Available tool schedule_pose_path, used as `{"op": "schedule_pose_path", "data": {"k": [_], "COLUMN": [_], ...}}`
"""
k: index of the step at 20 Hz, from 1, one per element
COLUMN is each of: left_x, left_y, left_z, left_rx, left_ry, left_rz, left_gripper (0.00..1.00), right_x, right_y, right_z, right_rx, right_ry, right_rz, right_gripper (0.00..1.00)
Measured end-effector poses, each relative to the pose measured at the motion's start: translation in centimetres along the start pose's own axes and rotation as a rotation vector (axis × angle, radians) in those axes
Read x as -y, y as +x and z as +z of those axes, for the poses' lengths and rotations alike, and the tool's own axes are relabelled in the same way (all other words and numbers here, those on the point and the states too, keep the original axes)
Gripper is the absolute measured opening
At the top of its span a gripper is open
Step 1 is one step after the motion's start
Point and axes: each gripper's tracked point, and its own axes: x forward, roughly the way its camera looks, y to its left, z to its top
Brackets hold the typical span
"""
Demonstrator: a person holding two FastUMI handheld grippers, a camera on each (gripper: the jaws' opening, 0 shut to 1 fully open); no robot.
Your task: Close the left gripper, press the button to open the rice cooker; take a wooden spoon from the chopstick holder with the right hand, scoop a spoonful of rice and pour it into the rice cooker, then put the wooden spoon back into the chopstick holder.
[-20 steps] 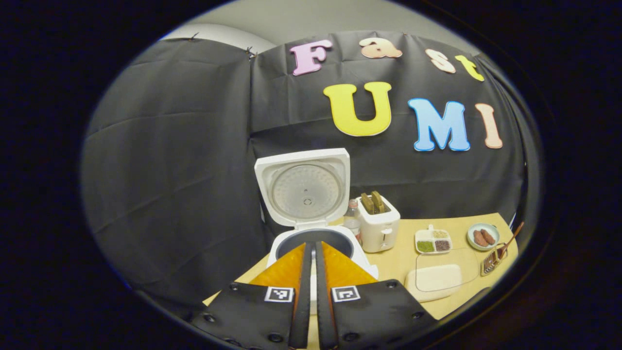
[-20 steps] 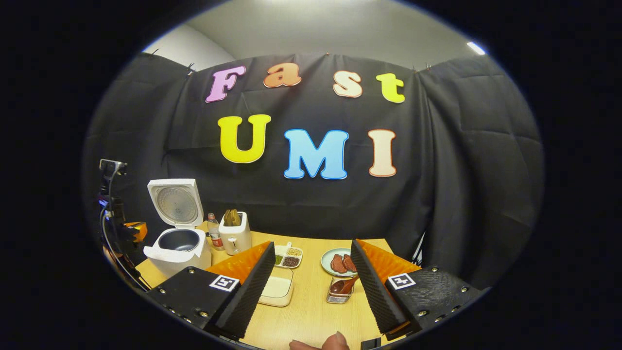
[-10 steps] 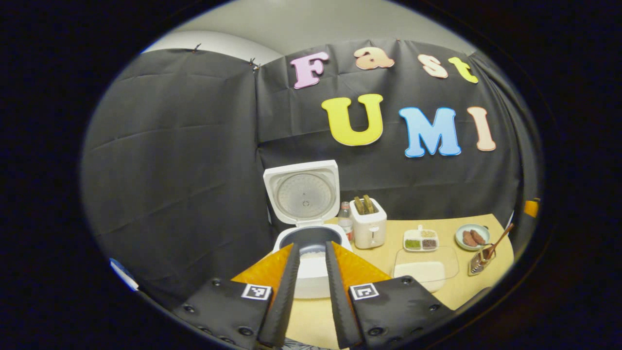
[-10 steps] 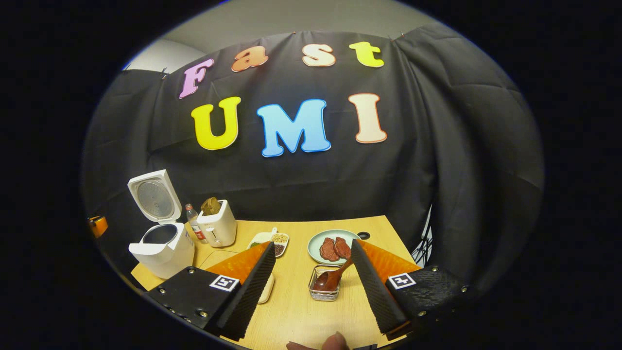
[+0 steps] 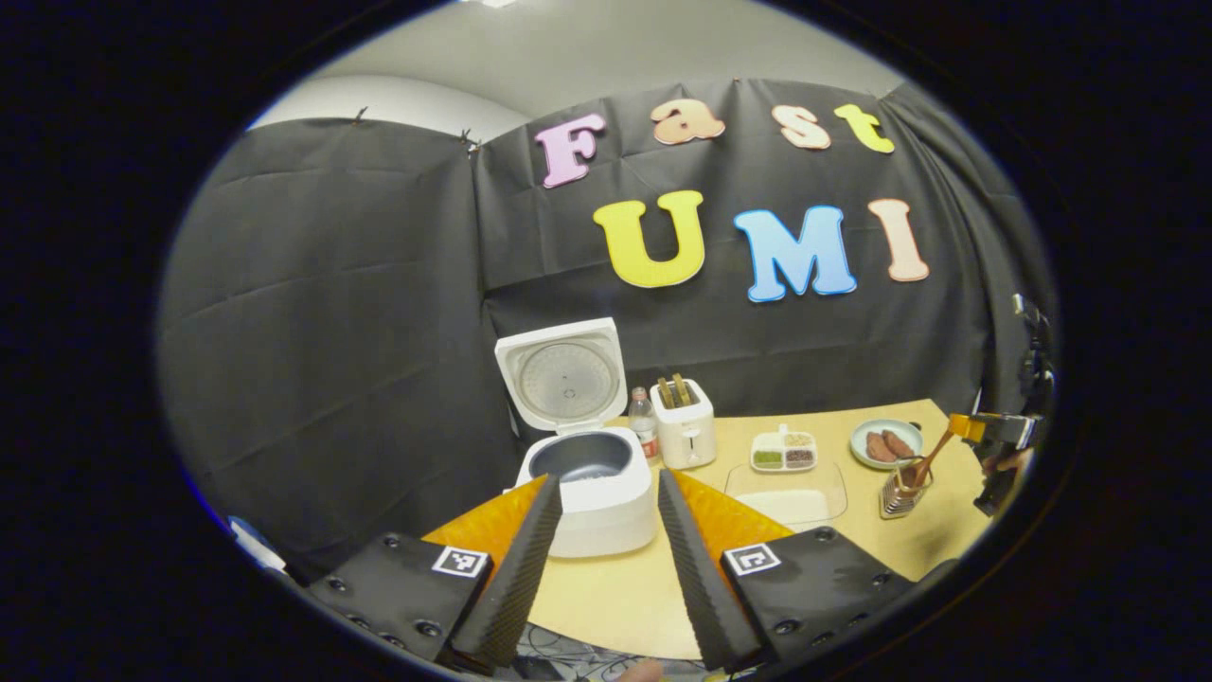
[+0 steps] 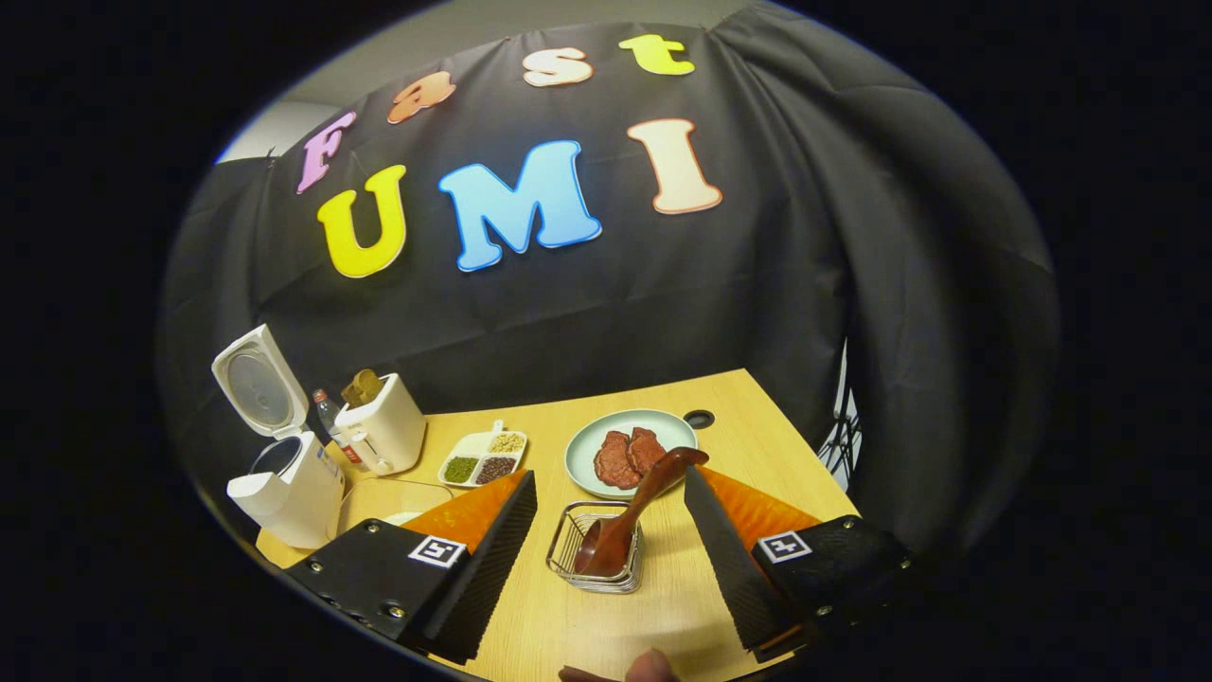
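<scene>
The white rice cooker (image 5: pixel 589 485) stands with its lid (image 5: pixel 563 371) up and the dark inner pot showing. My left gripper (image 5: pixel 606 476) is open a little in front of it, touching nothing. In the right gripper view the wooden spoon (image 6: pixel 632 511) leans in the wire chopstick holder (image 6: pixel 595 561), bowl down and handle pointing up to the right. My right gripper (image 6: pixel 608 475) is open just short of the holder, with the spoon between its fingers in view, untouched. The clear rice container (image 5: pixel 791 494) lies between cooker and holder. The right gripper (image 5: pixel 994 434) hovers near the holder (image 5: pixel 900 494).
On the wooden table (image 6: pixel 757 445) are a white toaster (image 6: pixel 383 431), a small bottle (image 6: pixel 331 428), a divided dish of grains (image 6: pixel 483 459) and a plate of meat (image 6: pixel 625 447). The table's right edge lies close beside the right gripper. A fingertip (image 6: pixel 649 666) shows at the bottom.
My left gripper has opened from shut and drawn back from the cooker. My right gripper has moved forward and down toward the chopstick holder, staying open.
</scene>
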Motion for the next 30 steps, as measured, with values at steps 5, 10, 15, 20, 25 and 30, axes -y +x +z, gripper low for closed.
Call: {"op": "schedule_pose_path", "data": {"k": [5, 10, 15, 20, 25, 30], "left_x": [0.4, 0.5, -0.2, -1.1, -2.1, -3.4], "left_y": [-1.4, -1.8, -1.9, -1.9, -1.8, -2.1], "left_z": [0.0, -0.2, -0.6, -1.6, -1.7, -1.5], "left_rx": [-0.014, -0.019, -0.019, -0.040, -0.032, -0.008], "left_ry": [0.022, 0.024, 0.049, 0.023, 0.019, -0.015], "left_rz": [-0.013, -0.022, -0.023, -0.016, -0.012, -0.013], "left_gripper": [0.87, 0.87, 0.85, 0.80, 0.86, 0.88], "right_x": [1.1, 0.9, 0.7, 0.3, -1.1, -2.2], "right_y": [4.4, 6.9, 7.9, 7.8, 6.4, 4.3], "right_z": [-2.3, -3.8, -3.4, -3.5, -2.3, 1.1], "right_rx": [-0.046, -0.099, -0.089, -0.122, -0.107, -0.060], "right_ry": [0.092, 0.130, 0.179, 0.252, 0.247, 0.197], "right_rz": [-0.008, -0.004, -0.021, 0.002, 0.047, 0.063], "right_gripper": [0.96, 0.92, 0.52, 0.16, 0.19, 0.18]}}
